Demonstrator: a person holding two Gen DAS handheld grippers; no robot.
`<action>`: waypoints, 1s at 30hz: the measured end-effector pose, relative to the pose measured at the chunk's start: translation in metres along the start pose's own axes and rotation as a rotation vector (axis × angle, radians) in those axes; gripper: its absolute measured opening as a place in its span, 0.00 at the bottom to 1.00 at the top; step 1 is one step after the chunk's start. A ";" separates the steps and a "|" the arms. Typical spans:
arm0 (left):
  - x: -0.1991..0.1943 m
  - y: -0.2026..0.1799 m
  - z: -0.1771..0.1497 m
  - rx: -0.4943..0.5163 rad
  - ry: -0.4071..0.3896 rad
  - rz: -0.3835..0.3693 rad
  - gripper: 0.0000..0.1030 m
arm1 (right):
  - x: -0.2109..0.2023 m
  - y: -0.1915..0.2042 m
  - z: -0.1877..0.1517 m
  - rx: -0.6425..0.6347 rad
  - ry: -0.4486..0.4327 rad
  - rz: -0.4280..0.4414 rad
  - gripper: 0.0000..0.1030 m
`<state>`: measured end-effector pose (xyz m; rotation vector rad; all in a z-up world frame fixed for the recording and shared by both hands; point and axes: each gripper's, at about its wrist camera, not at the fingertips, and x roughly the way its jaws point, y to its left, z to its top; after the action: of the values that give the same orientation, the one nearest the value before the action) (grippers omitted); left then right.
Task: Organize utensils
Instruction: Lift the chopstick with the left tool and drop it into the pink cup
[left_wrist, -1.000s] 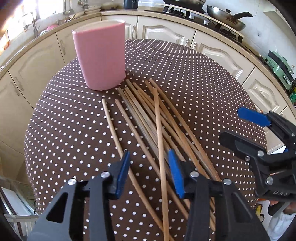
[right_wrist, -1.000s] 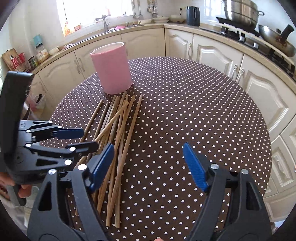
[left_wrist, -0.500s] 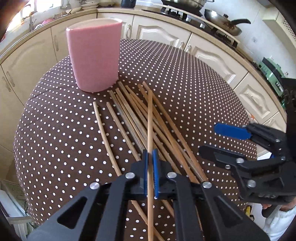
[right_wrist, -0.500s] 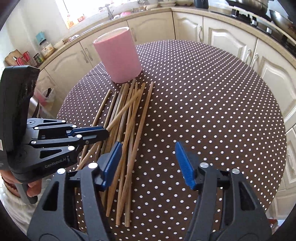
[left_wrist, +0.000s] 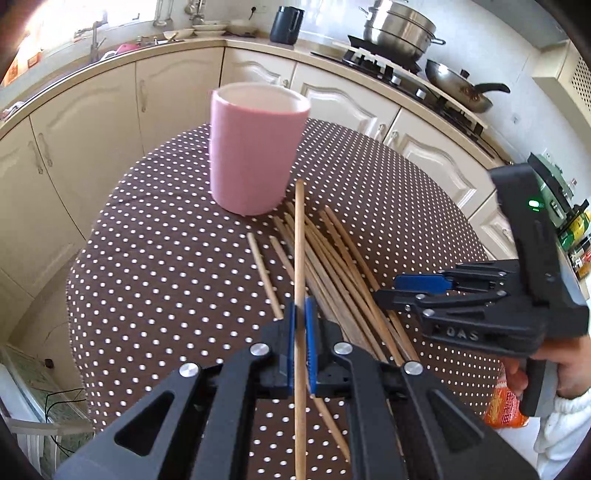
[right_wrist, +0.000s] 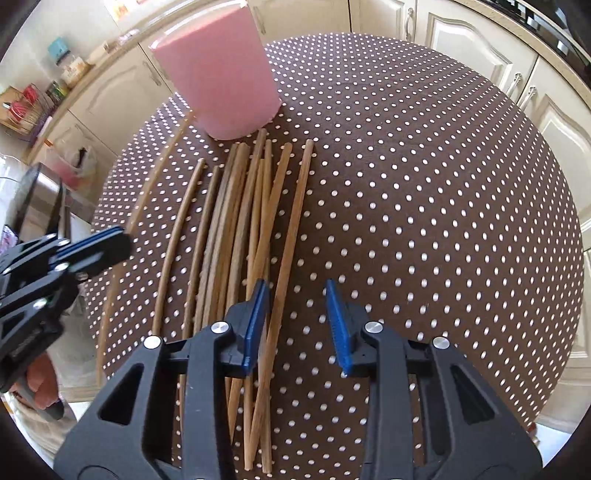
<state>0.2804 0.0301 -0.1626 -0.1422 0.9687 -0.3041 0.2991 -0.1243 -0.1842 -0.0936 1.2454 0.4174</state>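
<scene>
My left gripper (left_wrist: 300, 325) is shut on one wooden chopstick (left_wrist: 299, 254), lifted off the table and pointing at the pink cup (left_wrist: 255, 147). Several more chopsticks (left_wrist: 332, 266) lie fanned on the dotted tablecloth in front of the cup. In the right wrist view the cup (right_wrist: 218, 70) stands at the far side and the chopstick pile (right_wrist: 236, 221) runs toward me. My right gripper (right_wrist: 297, 321) is open, low over the near ends of the rightmost chopsticks. The left gripper (right_wrist: 92, 247) shows at the left with its held chopstick (right_wrist: 147, 199).
The round table (right_wrist: 443, 184) has a brown white-dotted cloth. Cream kitchen cabinets (left_wrist: 92, 122) curve around behind it. A stove with pot and pan (left_wrist: 399, 37) is at the back right. An orange packet (left_wrist: 506, 402) lies beyond the table's near right edge.
My left gripper closed on one chopstick and lifted it off the pile toward the cup. My right gripper moved forward and down over the chopsticks, its jaws narrower but still open.
</scene>
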 end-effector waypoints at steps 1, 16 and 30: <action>-0.003 0.003 -0.001 -0.002 -0.006 -0.001 0.06 | 0.001 0.001 0.003 -0.002 0.006 -0.009 0.30; -0.025 -0.003 0.004 0.038 -0.132 -0.064 0.06 | 0.013 -0.013 0.036 0.051 0.015 0.025 0.06; -0.086 -0.009 0.043 -0.007 -0.608 -0.112 0.06 | -0.107 -0.012 0.033 0.004 -0.587 0.179 0.06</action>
<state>0.2685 0.0483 -0.0683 -0.2771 0.3592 -0.3338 0.3059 -0.1533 -0.0759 0.1388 0.6768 0.5492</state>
